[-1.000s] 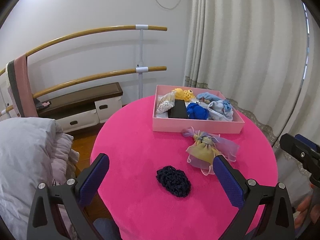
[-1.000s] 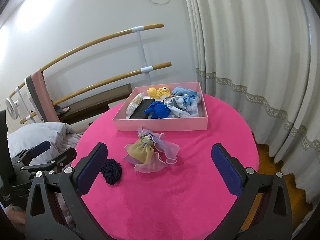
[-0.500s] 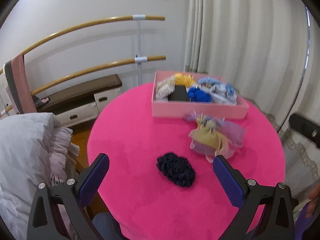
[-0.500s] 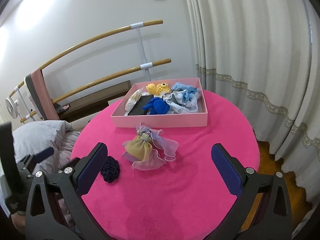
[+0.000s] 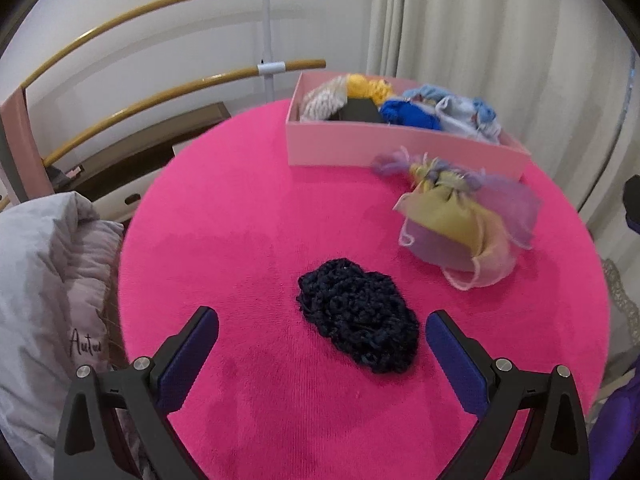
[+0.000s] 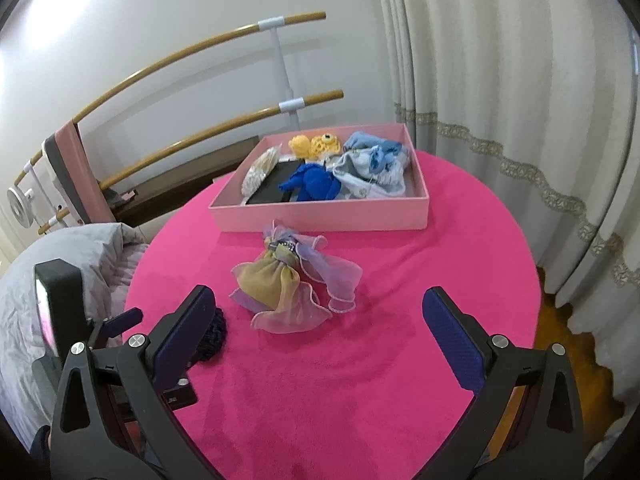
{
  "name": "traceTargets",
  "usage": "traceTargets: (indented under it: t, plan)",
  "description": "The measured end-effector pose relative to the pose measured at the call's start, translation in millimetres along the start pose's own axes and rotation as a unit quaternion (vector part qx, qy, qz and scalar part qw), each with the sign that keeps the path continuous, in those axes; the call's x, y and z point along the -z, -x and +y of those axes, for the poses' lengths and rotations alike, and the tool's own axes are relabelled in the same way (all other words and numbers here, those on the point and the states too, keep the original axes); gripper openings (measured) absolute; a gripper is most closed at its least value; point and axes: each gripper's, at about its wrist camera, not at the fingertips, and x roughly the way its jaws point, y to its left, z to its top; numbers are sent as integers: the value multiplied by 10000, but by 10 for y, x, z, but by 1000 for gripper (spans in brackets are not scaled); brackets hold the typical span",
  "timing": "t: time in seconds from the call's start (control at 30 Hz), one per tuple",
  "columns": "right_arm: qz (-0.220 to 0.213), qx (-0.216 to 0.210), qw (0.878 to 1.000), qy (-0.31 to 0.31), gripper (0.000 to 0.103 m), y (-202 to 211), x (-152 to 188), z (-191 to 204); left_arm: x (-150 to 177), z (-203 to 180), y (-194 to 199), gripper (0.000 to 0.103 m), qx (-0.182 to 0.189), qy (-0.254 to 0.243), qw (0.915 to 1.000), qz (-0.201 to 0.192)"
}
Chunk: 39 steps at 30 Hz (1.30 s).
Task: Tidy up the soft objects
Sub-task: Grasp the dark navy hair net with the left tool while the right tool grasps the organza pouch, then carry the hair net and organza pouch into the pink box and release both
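A dark navy crocheted piece (image 5: 358, 320) lies on the round pink table (image 5: 240, 208), just ahead of my open left gripper (image 5: 322, 330) and partly between its fingertips. A yellow and lilac organza pouch (image 5: 460, 220) lies farther right, in front of the pink box (image 5: 400, 146) holding several soft items. In the right wrist view my right gripper (image 6: 318, 312) is open and empty, hovering short of the organza pouch (image 6: 292, 284). The navy piece (image 6: 214, 334) peeks out behind its left finger (image 6: 180, 332). The pink box (image 6: 320, 216) sits at the back.
A grey quilted bedding pile (image 5: 44, 280) lies left of the table. Wooden rails (image 5: 160, 44) and a low dark bench (image 5: 160, 144) stand behind. Cream curtains (image 6: 500, 100) hang at the right. Wooden floor (image 6: 568, 328) shows beyond the table's right edge.
My left gripper has dropped down and forward toward the navy piece, which now lies close to its fingertips. The right gripper has edged slightly nearer the table.
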Motion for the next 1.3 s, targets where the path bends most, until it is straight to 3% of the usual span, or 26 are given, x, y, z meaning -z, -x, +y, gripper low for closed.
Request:
traceTargets:
  t: [0.1, 0.2, 0.3, 0.47, 0.53, 0.97, 1.03, 1.07, 1.13, 1.17, 1.3]
  plan:
    - [106, -13, 9999, -26, 103, -131, 0, -12, -53, -2, -199, 102, -16, -61, 10000, 70]
    - [193, -1, 9998, -28, 103, -236, 3, -20, -99, 3, -374, 91, 202, -92, 9996, 200]
    - [273, 8, 9996, -40, 103, -338, -9, -36, -145, 23, -416, 71, 302, -94, 9993, 181]
    - [423, -7, 9991, 39, 103, -588, -74, 12, -213, 122, -400, 29, 417, 24, 9989, 235]
    - [522, -22, 9986, 122, 103, -706, -107, 58, -255, 153, -413, 22, 417, 56, 9988, 240]
    - [1143, -130, 9932, 172, 103, -1510, -111, 181, -319, 168, -335, 18, 215, 50, 9997, 49]
    - [1146, -106, 9930, 250, 92, -1523, -69, 214, -323, 177, -336, 18, 199, 46, 9998, 48]
    - [1109, -40, 9933, 323, 82, -1516, -62, 228, -329, 177, -339, 18, 197, 41, 9998, 47]
    - [1068, -31, 9935, 395, 59, -1491, -56, 241, -324, 177, -339, 18, 198, 30, 9998, 42]
    - [1071, -72, 9934, 408, 40, -1478, -53, 234, -325, 178, -338, 18, 197, 24, 9998, 38]
    - [1097, -181, 9925, 507, 20, -1431, -55, 234, -330, 164, -291, 17, 201, -10, 9998, 14]
